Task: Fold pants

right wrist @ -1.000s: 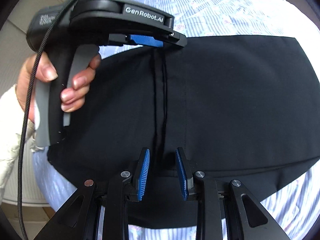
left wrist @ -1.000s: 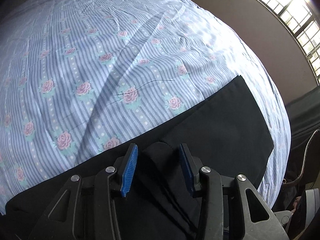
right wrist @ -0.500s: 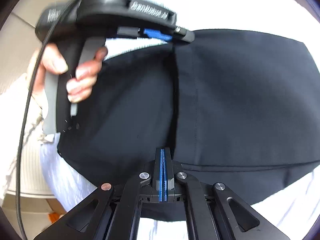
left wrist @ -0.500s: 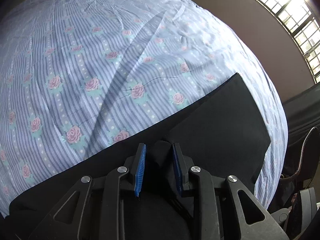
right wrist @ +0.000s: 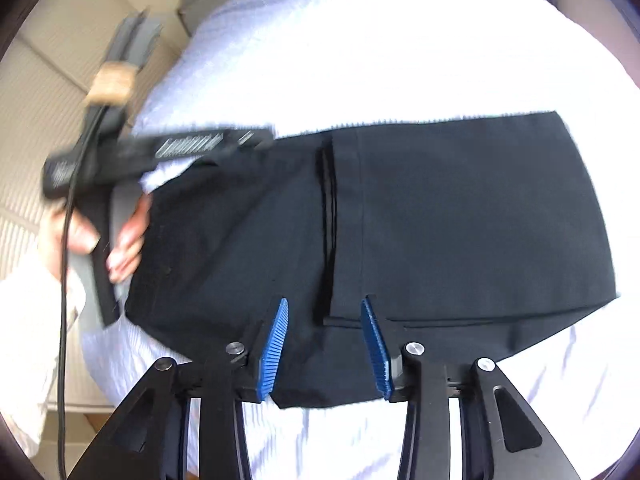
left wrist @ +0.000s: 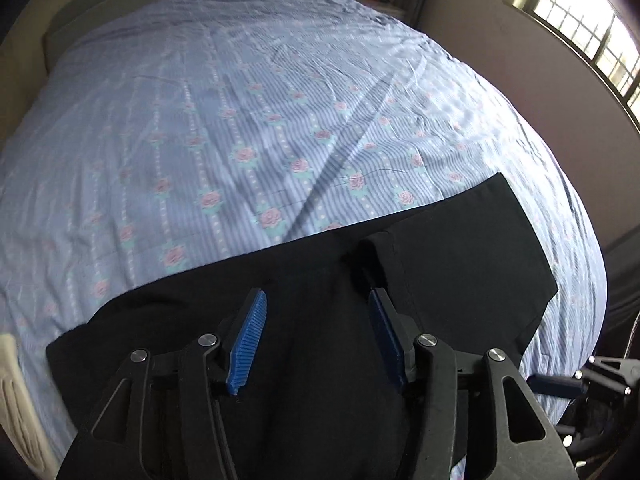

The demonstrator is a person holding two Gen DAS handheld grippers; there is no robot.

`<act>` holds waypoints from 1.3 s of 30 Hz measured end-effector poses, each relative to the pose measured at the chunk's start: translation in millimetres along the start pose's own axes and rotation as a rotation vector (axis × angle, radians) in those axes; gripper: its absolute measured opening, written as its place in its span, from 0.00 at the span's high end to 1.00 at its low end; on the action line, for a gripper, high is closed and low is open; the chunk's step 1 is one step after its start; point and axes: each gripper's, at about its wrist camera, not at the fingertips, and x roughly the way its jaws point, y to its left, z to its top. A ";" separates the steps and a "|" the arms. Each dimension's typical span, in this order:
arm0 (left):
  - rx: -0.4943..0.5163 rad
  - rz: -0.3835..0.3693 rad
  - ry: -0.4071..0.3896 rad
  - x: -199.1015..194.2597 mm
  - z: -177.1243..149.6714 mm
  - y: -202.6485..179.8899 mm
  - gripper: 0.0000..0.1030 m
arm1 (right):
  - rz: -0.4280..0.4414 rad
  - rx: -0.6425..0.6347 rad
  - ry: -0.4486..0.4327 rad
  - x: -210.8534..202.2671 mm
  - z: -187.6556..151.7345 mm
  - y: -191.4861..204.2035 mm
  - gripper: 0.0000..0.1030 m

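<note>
The black pants (right wrist: 440,216) lie folded flat on the bed, with a folded edge running down the middle. In the left wrist view the pants (left wrist: 460,264) fill the lower frame. My left gripper (left wrist: 316,336) is open and empty, just above the cloth. My right gripper (right wrist: 324,344) is open and empty over the near edge of the pants. The left gripper also shows in the right wrist view (right wrist: 160,152), blurred, at the pants' far left edge.
The bed sheet (left wrist: 260,120) is blue striped with pink roses and spreads far beyond the pants. A wall and a window (left wrist: 592,24) stand at the right. A pale floor (right wrist: 36,112) lies left of the bed.
Both grippers were shut on the pants half a second ago and have opened and let go. Both have lifted back; the left one has moved left off the fold.
</note>
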 end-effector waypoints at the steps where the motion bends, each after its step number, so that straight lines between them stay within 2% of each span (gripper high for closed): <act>1: -0.033 0.011 -0.015 -16.1 -10.6 3.2 0.45 | -0.001 -0.017 -0.012 -9.1 0.2 2.3 0.55; 3: -0.126 0.029 -0.044 -53.6 -39.5 9.8 0.42 | 0.002 -0.061 -0.050 -31.1 -1.2 8.5 0.47; 9: -0.362 0.084 -0.101 -142.2 -127.9 15.2 0.35 | 0.040 -0.168 -0.111 -78.4 -16.2 39.6 0.37; 12: -0.447 0.092 -0.128 -175.9 -164.4 14.8 0.31 | 0.086 -0.199 -0.123 -97.5 -27.5 57.5 0.32; 16: -0.520 0.075 -0.153 -206.1 -201.8 20.2 0.30 | 0.122 -0.226 -0.129 -112.1 -45.1 83.8 0.31; 22: -0.516 0.055 -0.168 -233.7 -232.6 48.7 0.30 | 0.132 -0.263 -0.099 -119.5 -62.2 133.3 0.31; 26: -0.485 0.001 -0.185 -241.4 -244.9 84.1 0.30 | 0.120 -0.286 -0.102 -109.8 -73.8 177.3 0.31; 32: -0.415 -0.099 -0.135 -232.3 -253.8 153.4 0.30 | 0.085 -0.221 -0.085 -72.4 -84.6 240.3 0.31; 39: -0.374 -0.234 -0.055 -193.4 -251.3 217.0 0.31 | -0.004 -0.198 -0.019 -14.5 -82.2 294.4 0.31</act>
